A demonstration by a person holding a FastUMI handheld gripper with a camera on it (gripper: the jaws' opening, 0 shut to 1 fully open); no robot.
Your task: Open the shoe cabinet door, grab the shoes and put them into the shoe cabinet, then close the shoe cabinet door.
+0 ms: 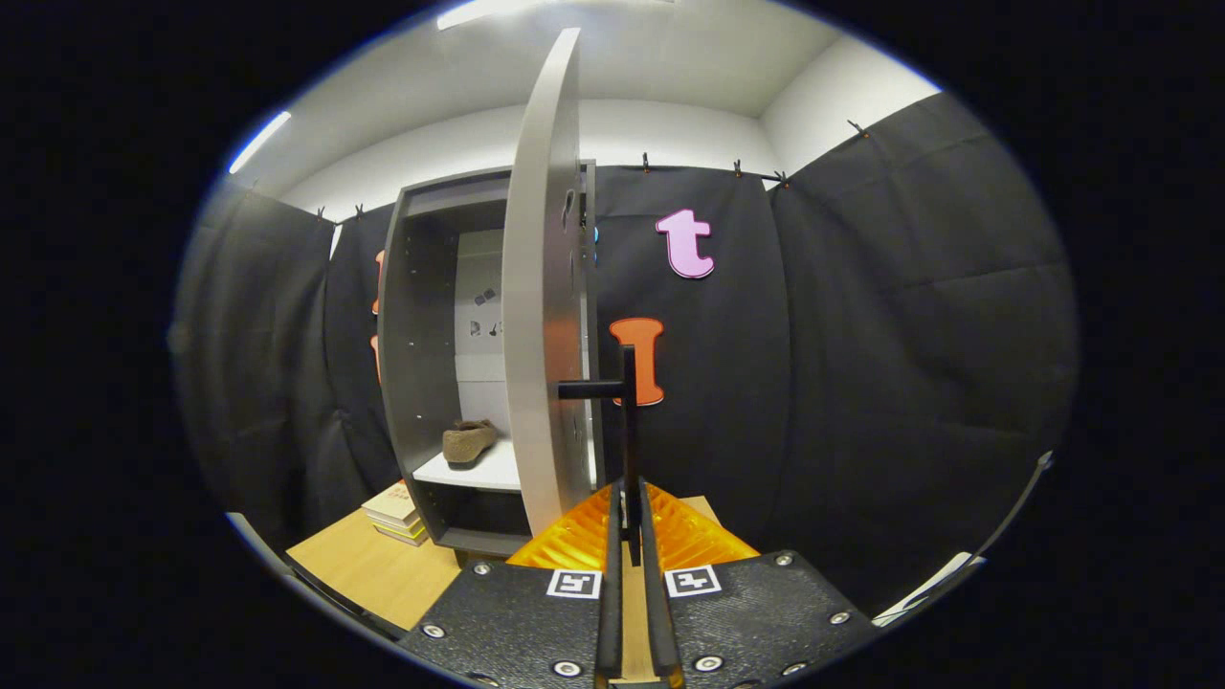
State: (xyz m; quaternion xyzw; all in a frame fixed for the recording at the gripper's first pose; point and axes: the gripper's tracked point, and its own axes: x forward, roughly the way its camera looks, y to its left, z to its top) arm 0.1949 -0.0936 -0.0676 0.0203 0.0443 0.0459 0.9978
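Note:
The grey shoe cabinet [412, 316] stands open ahead and to the left of my fingers. Its door [541, 287] is swung out towards me, seen nearly edge-on. A thin black bar handle [629, 421] juts from the door and runs down between my fingers. My gripper [629, 522] is shut on that handle, both fingers pressing its lower end. Inside the cabinet, a brown shoe [469, 442] lies on the white shelf [478, 471].
A stack of books [394, 513] lies on the wooden table [373, 574] at the cabinet's lower left corner. Black cloth walls close the booth on the left, behind and on the right.

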